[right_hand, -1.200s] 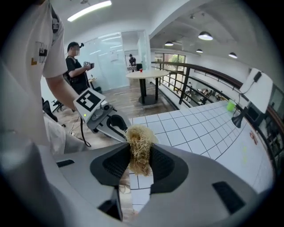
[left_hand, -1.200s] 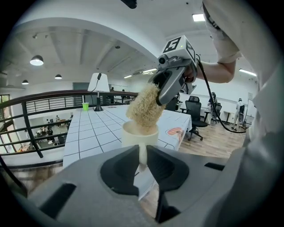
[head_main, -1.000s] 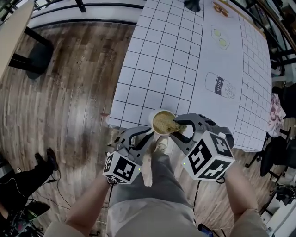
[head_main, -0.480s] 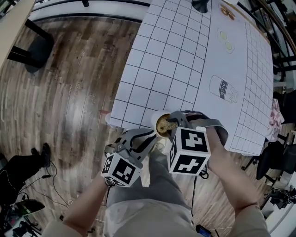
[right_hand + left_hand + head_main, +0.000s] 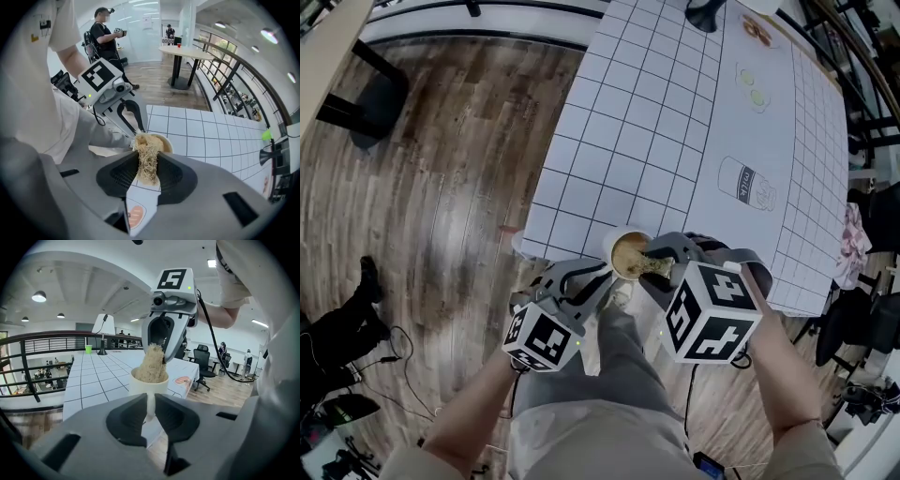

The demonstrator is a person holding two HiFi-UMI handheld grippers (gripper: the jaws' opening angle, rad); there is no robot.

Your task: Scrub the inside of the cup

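Observation:
A cream cup [image 5: 613, 246] hovers at the near corner of the white grid-cloth table [image 5: 666, 112]. My left gripper [image 5: 598, 274] is shut on its handle; in the left gripper view the jaws pinch the handle below the cup [image 5: 149, 386]. My right gripper [image 5: 662, 259] is shut on a tan fibrous scrubber [image 5: 636, 259], whose end sits inside the cup. In the right gripper view the scrubber [image 5: 147, 161] runs from between the jaws of my right gripper [image 5: 148, 177] into the cup [image 5: 166, 141]. The cup's bottom is hidden by the fibres.
A milk carton picture [image 5: 747, 180] and food pictures are printed on the cloth. Wooden floor lies to the left, with a person's feet [image 5: 367, 281] on it. Office chairs [image 5: 862, 309] stand at the right. The wearer's legs are below the cup. A green cup [image 5: 88, 349] stands far across the table.
My right gripper swung left over the cup, then back right, turning the scrubber inside it. The left gripper and cup stayed almost in place.

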